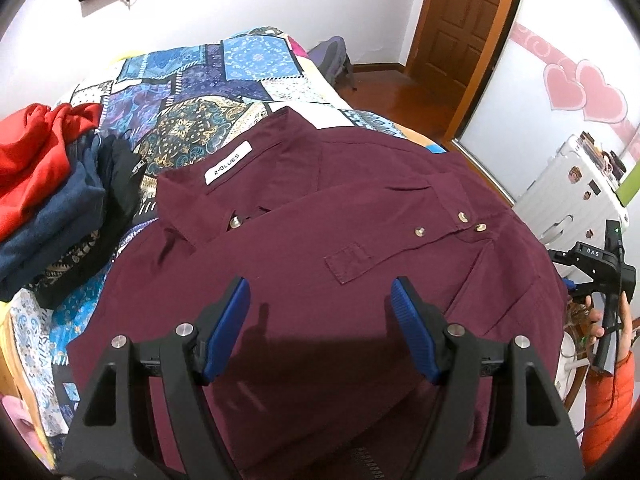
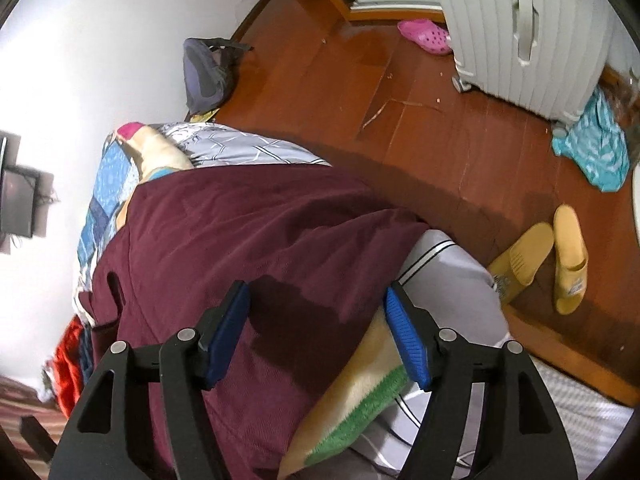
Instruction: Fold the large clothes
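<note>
Maroon shirt (image 1: 320,240) spread flat on the bed (image 1: 224,80), collar at the far left with a white label (image 1: 228,168), buttoned placket running right, sleeve folded across the front. Right edge of shirt (image 2: 240,240) reaches the bed's right side, just above the wooden floor (image 2: 420,120). Left gripper (image 1: 320,332) over the near part of the shirt front, jaws apart, nothing between the blue pads (image 1: 228,328), only fabric below and their shadow on it. Right gripper (image 2: 316,336) over the shirt's near right edge, jaws apart, no cloth pinched; one pad above the maroon fabric, other above the grey striped sheet (image 2: 448,280) and a cream-and-green blanket (image 2: 360,400). In the left wrist view, right gripper (image 1: 600,272) seen at far right off the bed edge, held by a hand (image 1: 596,320) with an orange sleeve (image 1: 608,408). Pile of folded clothes (image 1: 48,200), red on navy, at the left of the bed beside the collar. White suitcase (image 2: 520,32) standing on the floor to the right, pink clog (image 2: 428,36) beside it, yellow slippers (image 2: 544,256) near the bed, teal cloth (image 2: 596,152) by the suitcase wheel. Grey backpack (image 2: 204,72) at the far end of the bed against the wall.
</note>
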A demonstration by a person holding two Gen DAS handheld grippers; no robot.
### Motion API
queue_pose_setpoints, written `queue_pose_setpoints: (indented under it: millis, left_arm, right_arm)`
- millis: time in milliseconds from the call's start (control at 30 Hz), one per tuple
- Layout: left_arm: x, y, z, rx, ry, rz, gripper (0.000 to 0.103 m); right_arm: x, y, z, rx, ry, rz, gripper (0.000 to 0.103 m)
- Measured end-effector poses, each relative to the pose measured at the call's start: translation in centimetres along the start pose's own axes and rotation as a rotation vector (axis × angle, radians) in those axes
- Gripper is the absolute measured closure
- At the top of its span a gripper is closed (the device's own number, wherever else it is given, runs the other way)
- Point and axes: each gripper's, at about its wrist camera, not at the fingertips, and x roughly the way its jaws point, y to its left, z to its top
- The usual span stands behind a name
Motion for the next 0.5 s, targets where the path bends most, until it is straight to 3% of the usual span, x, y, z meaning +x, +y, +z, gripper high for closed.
queue_pose_setpoints:
  millis: [167,267,333,500]
  left_arm:
    - [-0.3,0.3,-0.1,-0.008,-0.014,-0.008,0.031]
    - [-0.4,0.5,-0.1,-0.012,-0.016,-0.010,0.031]
    - [-0.4,0.6,-0.2,-0.015,-0.017,-0.011,0.031]
    - [-1.0,1.0,-0.3,-0.020,-0.029,-0.006,0.031]
  right_arm:
    - [-0.8,1.1,-0.4,-0.043,-0.070,-0.077,0.065]
    - [-1.3,1.0,-0.3,-0.047,-0.108,-0.090,0.091]
    - [-1.8,1.1,-0.1,-0.033,-0.113,-0.023,0.093]
    - [-2.4,4.9,-0.2,-0.123,-0.124,0.019,0.096]
